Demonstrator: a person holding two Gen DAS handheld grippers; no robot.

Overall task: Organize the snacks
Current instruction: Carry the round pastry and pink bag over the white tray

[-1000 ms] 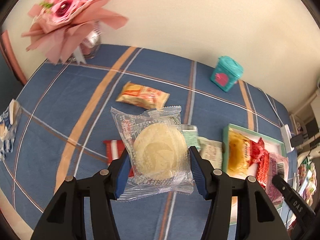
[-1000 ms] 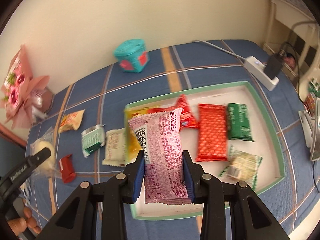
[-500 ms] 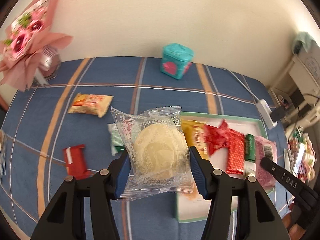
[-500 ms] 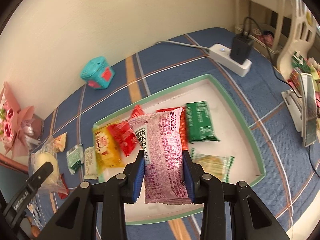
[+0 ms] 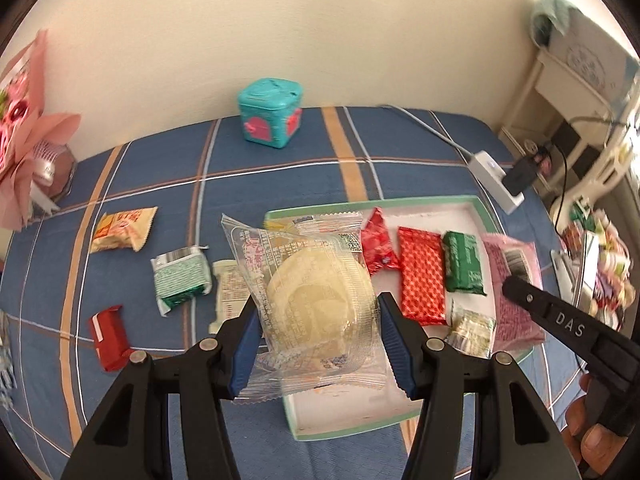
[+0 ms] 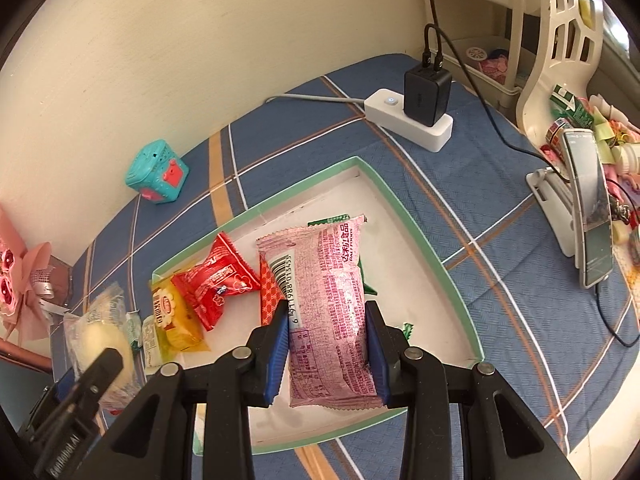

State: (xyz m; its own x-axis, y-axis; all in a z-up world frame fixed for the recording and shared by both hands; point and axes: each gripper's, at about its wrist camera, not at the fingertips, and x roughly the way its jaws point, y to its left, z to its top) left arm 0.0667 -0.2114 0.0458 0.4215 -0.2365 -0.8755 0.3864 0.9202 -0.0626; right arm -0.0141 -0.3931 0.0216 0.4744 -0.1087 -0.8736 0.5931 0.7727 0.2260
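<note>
My left gripper [image 5: 318, 336] is shut on a clear packet with a round pale cake [image 5: 316, 300], held above the left end of the green-rimmed white tray [image 5: 486, 210]. In the right wrist view my right gripper [image 6: 327, 344] is shut on a pink snack packet [image 6: 326, 296], hanging over the middle of the tray [image 6: 416, 236]. Inside the tray lie a red candy packet [image 5: 378, 246], a red patterned bar [image 5: 422, 276], a green bar [image 5: 464, 268], a yellow packet [image 6: 176, 320] and a small pale packet [image 5: 472, 330]. The right gripper's pink packet [image 5: 516, 292] shows at the tray's right end.
On the blue plaid cloth left of the tray lie an orange packet [image 5: 122, 230], a green-and-white packet [image 5: 180, 280], a cream packet [image 5: 228, 300] and a red packet [image 5: 108, 338]. A teal box [image 5: 270, 118] and a pink bouquet [image 5: 24, 148] stand by the wall. A power strip with charger [image 6: 420, 114] and a phone stand [image 6: 588, 220] sit right.
Both grippers have swung to the right with their packets. The left one has come from above the loose snacks to over the tray's left end. The right one has moved further across the tray.
</note>
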